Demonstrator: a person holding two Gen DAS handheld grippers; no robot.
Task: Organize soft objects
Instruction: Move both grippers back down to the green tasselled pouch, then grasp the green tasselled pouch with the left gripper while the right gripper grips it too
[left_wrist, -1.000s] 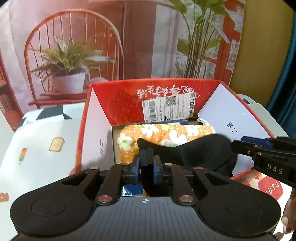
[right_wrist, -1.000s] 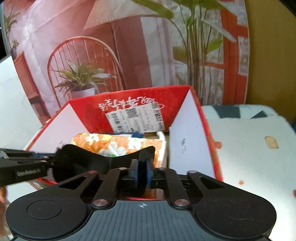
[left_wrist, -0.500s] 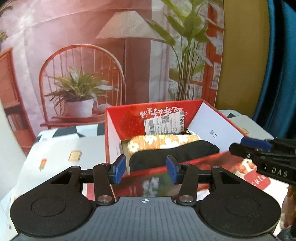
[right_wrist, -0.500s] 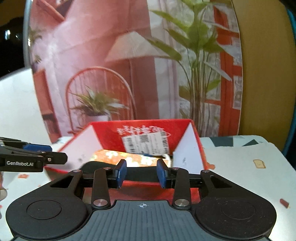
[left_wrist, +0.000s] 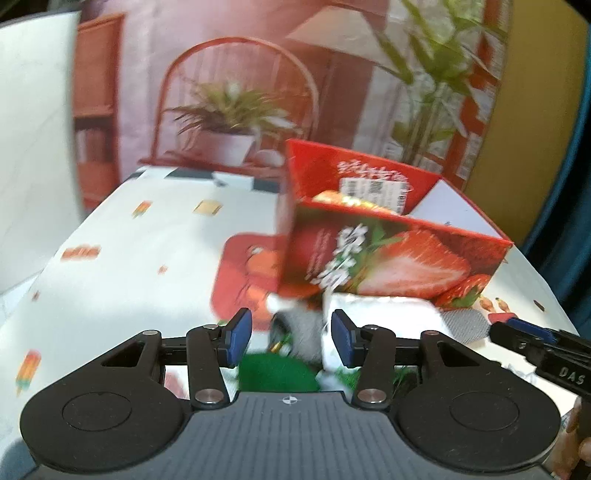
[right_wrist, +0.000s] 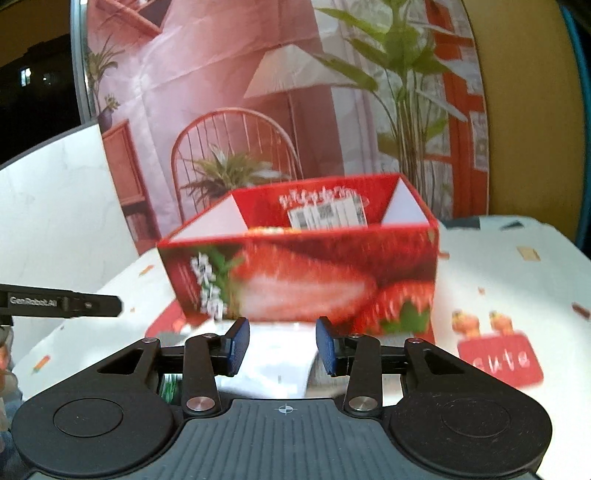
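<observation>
Risk, as judged: the white soft pack (left_wrist: 380, 314), lying on the worktop (left_wrist: 129, 258) just in front of the strawberry box (left_wrist: 391, 262), could wedge against the box wall or shove the box if approached carelessly; blur hides its edges. Left gripper (left_wrist: 291, 336) jaws released, empty; right gripper (right_wrist: 282, 345) jaws released, just been opening, nothing gripped. Orange floral fabric (left_wrist: 343, 199) sits inside the box; pack looks pale, squarish, crumpled.

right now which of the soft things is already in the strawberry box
The orange floral item, peeking over the strawberry box rim by the label; the white folded item lies outside on the table.
</observation>
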